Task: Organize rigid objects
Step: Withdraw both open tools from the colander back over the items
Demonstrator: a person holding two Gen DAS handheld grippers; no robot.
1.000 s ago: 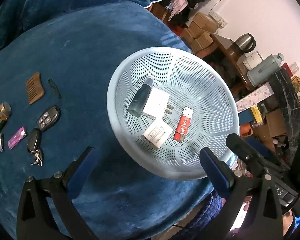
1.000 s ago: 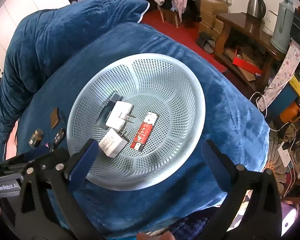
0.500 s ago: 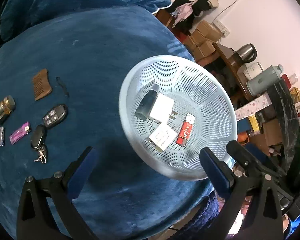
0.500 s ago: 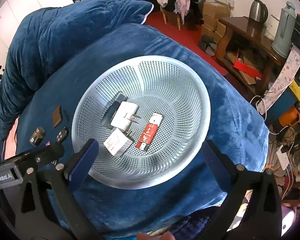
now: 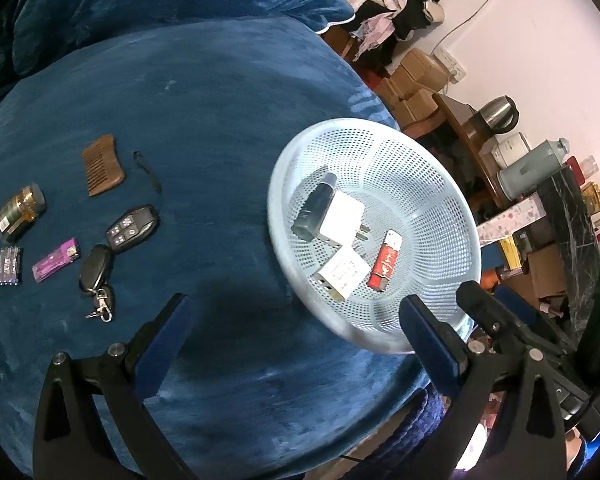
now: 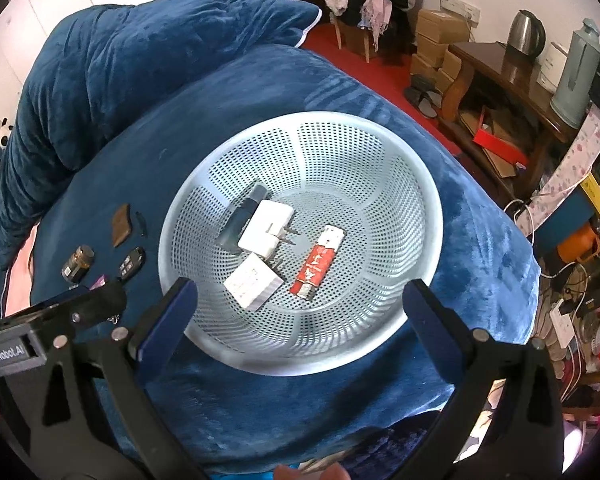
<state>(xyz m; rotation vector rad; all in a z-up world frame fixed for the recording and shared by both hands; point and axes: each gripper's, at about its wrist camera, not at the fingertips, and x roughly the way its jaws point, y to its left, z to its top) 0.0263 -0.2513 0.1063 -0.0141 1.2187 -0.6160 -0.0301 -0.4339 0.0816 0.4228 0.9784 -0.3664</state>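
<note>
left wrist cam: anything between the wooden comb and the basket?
In the left wrist view, only a thin black strap lies just beside the wooden comb. From there to the basket is bare blue blanket.

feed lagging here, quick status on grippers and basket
Left gripper and right gripper open, empty. Basket holds four items. Six items, comb among them, loose on cloth. Nothing in the way.

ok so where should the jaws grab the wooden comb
Take the wooden comb from above with the left gripper, jaws closing across its two long flat edges near the solid spine. It lies flat on the blanket, teeth toward the jar, with bare cloth around it.
</note>
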